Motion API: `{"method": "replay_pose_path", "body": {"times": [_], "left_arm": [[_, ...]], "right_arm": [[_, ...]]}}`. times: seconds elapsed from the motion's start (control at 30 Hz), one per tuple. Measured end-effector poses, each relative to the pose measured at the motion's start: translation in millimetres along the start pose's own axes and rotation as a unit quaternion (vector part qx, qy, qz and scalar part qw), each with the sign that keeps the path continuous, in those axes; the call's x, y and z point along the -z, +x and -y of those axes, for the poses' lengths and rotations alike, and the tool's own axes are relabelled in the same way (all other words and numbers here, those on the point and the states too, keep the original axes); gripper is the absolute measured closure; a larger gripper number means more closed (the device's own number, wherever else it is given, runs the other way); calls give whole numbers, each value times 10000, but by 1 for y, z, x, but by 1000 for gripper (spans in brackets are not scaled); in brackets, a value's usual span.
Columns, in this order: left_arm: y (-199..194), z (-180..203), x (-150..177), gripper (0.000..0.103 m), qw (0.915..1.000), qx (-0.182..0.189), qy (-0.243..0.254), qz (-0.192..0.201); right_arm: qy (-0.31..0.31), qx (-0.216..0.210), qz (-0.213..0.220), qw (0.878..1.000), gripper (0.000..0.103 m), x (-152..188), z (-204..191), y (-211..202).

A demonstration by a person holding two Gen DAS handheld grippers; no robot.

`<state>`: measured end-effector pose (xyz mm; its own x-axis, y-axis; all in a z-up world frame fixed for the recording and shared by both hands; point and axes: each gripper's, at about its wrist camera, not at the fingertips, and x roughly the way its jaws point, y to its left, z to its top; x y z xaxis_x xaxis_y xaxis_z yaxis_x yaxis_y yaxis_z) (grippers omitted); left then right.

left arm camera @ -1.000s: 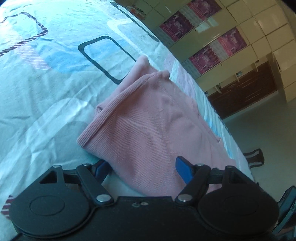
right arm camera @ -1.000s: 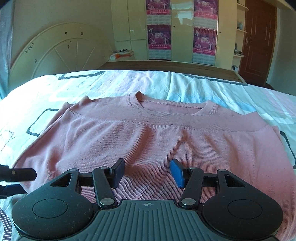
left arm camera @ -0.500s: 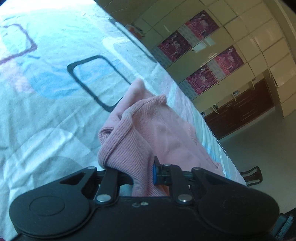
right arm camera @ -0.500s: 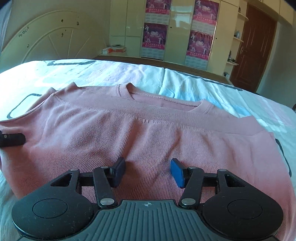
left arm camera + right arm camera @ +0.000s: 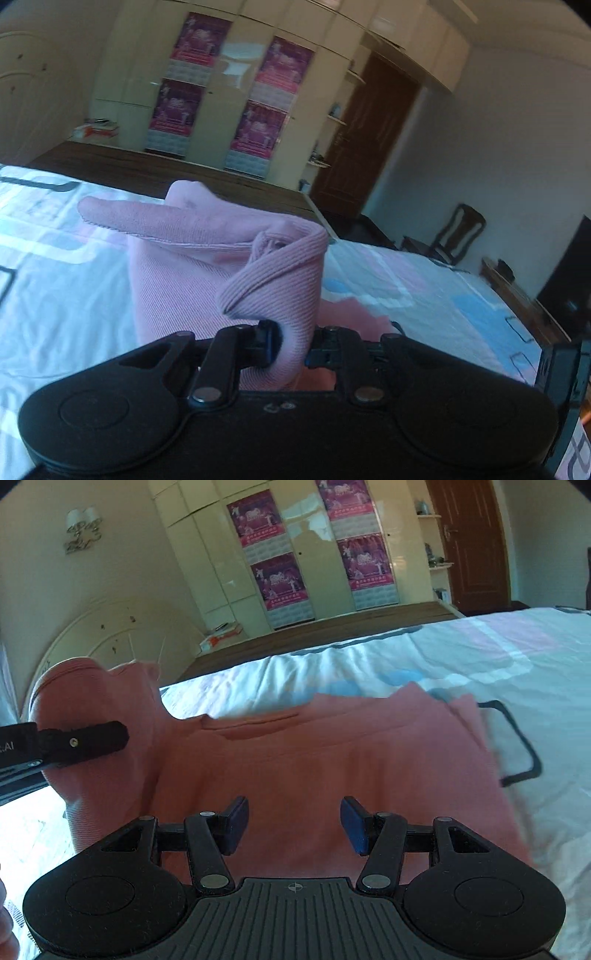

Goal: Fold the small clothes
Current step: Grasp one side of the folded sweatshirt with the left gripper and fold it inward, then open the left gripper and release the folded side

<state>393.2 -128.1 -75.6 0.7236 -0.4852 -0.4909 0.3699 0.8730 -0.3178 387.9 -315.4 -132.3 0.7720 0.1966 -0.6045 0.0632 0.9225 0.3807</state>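
Pink ribbed knit is bunching up in your left wrist view: the left gripper (image 5: 290,349) is clenching a rolled edge of the pink sweater (image 5: 184,280), its fingers (image 5: 267,345) having just been closing on the cloth, which is now pinched tightly between them. That gathered edge is standing up off the bed (image 5: 55,295), with a flap of the garment poking out to the left above the patterned sheet. Behind it a wardrobe (image 5: 229,92) with purple posters is filling the far wall, and a dark door (image 5: 365,144) is standing to its right. In your right wrist view, the right gripper (image 5: 293,821) is hovering over the sweater (image 5: 332,760) with its fingers (image 5: 236,821) spread apart and released, pinching nothing, though whether they are brushing the knit below you cannot tell. Most of the garment is lying flat on the bed (image 5: 498,657), while its left side is being held up by the left gripper (image 5: 88,738), which is reaching in from the left edge.
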Motion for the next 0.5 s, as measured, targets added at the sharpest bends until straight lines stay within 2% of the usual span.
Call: {"method": "replay_pose_path", "body": {"times": [0.13, 0.2, 0.27, 0.37, 0.43, 0.5], "left_arm": [[48, 55, 36, 90, 9964, 274, 479, -638], [66, 71, 57, 88, 9921, 258, 681, -1018], [71, 80, 75, 84, 9883, 175, 878, -1237], [57, 88, 85, 72, 9854, 251, 1089, -1283], [43, 87, 86, 46, 9843, 260, 1151, -1315], [22, 78, 83, 40, 9876, 186, 1070, -1131]], "right_arm": [[419, 106, 58, 9990, 48, -6, 59, -31], [620, 146, 50, 9980, 48, -8, 82, -43], [820, 83, 42, 9966, 48, -7, 98, -52], [1059, -330, 35, 9938, 48, -11, 106, -59], [1070, -628, -24, 9923, 48, -15, 100, -56], [1019, -846, -184, 9910, 48, -16, 90, -45]]}}
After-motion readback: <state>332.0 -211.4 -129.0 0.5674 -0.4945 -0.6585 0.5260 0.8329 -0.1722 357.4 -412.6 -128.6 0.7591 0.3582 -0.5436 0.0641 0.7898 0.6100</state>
